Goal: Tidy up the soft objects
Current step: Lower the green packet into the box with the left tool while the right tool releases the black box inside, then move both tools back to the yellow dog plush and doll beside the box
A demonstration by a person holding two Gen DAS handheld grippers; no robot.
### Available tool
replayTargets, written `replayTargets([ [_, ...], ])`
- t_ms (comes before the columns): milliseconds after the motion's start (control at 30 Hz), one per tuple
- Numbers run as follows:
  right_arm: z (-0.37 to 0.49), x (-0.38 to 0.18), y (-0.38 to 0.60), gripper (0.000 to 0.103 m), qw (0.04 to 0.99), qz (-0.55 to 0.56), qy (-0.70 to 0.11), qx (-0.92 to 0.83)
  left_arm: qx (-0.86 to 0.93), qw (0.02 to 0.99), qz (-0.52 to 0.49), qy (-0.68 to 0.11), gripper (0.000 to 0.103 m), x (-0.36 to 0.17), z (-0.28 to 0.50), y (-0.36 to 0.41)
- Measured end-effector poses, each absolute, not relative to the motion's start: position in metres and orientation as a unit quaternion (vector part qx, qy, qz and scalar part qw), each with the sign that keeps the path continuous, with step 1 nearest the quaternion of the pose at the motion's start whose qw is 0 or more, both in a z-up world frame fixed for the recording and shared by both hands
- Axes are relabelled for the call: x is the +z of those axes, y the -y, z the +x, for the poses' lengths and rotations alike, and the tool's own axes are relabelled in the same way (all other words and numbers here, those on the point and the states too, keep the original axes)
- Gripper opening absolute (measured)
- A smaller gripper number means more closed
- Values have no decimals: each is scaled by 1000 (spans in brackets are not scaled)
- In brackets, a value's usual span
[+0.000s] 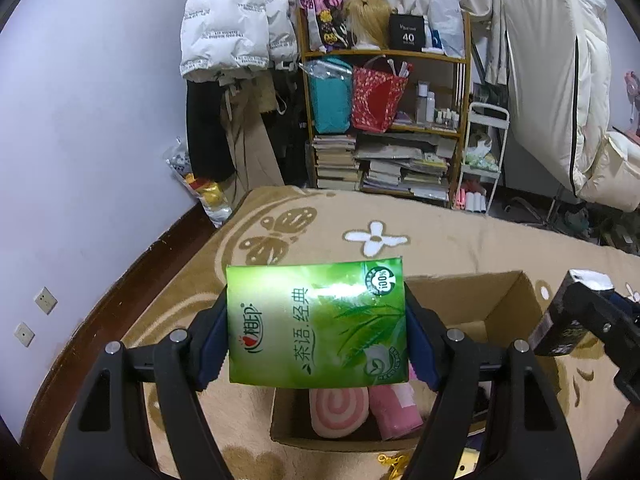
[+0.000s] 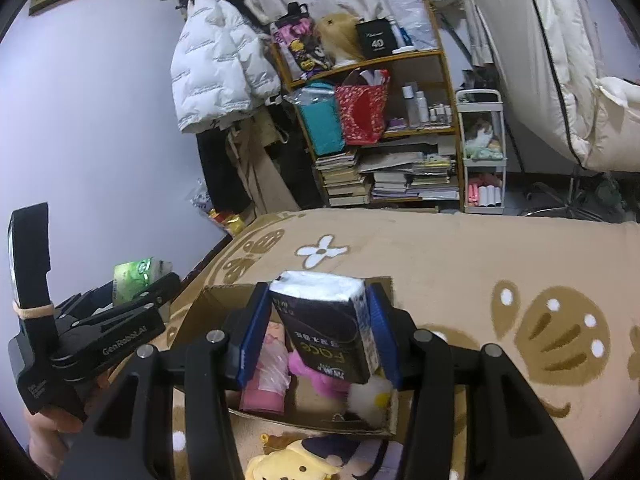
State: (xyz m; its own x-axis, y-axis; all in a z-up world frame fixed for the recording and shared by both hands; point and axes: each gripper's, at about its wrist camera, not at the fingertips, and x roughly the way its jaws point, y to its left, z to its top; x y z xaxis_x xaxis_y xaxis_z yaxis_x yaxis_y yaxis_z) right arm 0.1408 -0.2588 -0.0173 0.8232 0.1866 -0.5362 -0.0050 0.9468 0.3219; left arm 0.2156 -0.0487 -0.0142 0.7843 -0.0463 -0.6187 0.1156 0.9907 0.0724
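Right wrist alone shows the yellow plush (image 2: 292,462); hand-held grippers pinch green (image 1: 318,326) and black tissue packs (image 2: 332,330).

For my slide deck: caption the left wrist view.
Left gripper holds a green tissue pack above a cardboard box of pink soft items.

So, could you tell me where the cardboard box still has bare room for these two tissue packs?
The cardboard box is bare along its far end. Its near end is crowded: pink swirl roll, pink pack, white plush.
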Motion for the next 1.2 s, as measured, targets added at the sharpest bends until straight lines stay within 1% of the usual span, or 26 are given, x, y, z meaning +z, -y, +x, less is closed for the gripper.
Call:
replayTargets([
  [233,150,-40,247,53,931,152,-325,64,-50,930,53,-360,74,-40,221,47],
  [300,152,-46,244,53,929,149,-333,68,-43,927,55,-368,76,-47,221,48],
  [333,153,-48,244,53,928,147,-336,68,-40,927,56,-369,80,-50,220,48],
  [367,154,-49,243,53,927,146,-339,68,-38,927,55,-369,86,-51,220,47],
  [500,153,-51,245,53,928,145,-339,56,-30,930,52,-363,92,-49,215,44],
  [567,152,-50,246,56,928,145,-339,58,-23,930,58,-362,96,-49,213,42],
  [633,151,-48,247,68,928,144,-337,58,-16,931,62,-359,97,-47,210,40],
  [700,147,-46,248,72,930,144,-333,55,-12,933,59,-356,101,-43,206,37],
  [767,144,-43,250,79,931,144,-331,53,-10,935,54,-350,102,-39,201,34],
  [833,141,-40,252,93,932,147,-326,53,-10,937,55,-345,102,-35,195,33],
  [933,132,-34,255,100,935,147,-318,47,-15,938,64,-339,102,-30,184,32],
  [1000,128,-31,256,103,936,147,-317,47,-19,939,67,-336,103,-27,177,32],
  [1200,112,-27,263,103,932,158,-323,48,-40,936,52,-346,103,-23,155,28],
])
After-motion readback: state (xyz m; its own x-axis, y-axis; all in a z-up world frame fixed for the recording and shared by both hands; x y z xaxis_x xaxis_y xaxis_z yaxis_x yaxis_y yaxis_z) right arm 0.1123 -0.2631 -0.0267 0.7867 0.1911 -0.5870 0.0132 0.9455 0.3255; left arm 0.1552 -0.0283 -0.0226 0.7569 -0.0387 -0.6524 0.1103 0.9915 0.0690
